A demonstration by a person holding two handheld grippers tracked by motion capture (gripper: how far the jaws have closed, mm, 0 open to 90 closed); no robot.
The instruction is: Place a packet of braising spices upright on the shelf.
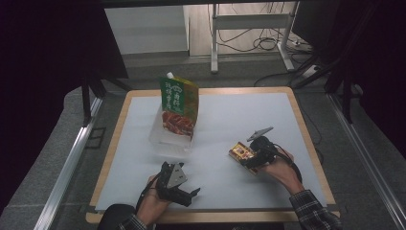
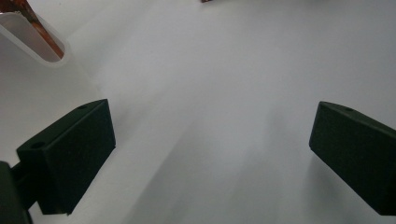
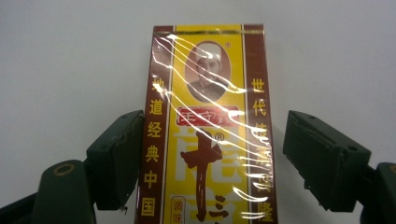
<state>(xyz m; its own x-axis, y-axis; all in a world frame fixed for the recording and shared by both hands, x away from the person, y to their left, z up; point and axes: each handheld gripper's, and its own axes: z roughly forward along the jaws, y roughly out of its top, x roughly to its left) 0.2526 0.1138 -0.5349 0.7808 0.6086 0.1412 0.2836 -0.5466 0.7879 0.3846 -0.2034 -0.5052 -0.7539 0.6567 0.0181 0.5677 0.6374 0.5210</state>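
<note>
At the near edge of the table point(image 1: 306, 158), covered by a white sheet, the person's left hand point(image 1: 152, 203) holds the left gripper point(image 1: 191, 195) low over the surface, pointing toward the right. Its jaws stand wide apart with nothing but bare white sheet between them, as the left gripper view shows; it is released and holds nothing.

A little farther in and to the right, the person's right hand point(image 1: 280, 168), with a plaid sleeve point(image 1: 311, 211) behind it, brings the right gripper point(image 1: 243, 158) down on a small yellow and maroon box point(image 1: 240, 153) wrapped in clear film. The box lies flat on the sheet, right of the table's middle. In the right gripper view the box point(image 3: 210, 135) runs lengthwise between the two black jaws. The left jaw sits right at the box's edge, while a clear strip of white sheet shows between the box and the right jaw, so the jaws are not clamped on it.

Farther back, left of centre, a green stand-up pouch point(image 1: 178, 106) with a white spout stands upright in a clear plastic tray point(image 1: 160, 139), well apart from both grippers. A corner of that tray point(image 2: 28, 42) appears at the upper left of the left gripper view.
</note>
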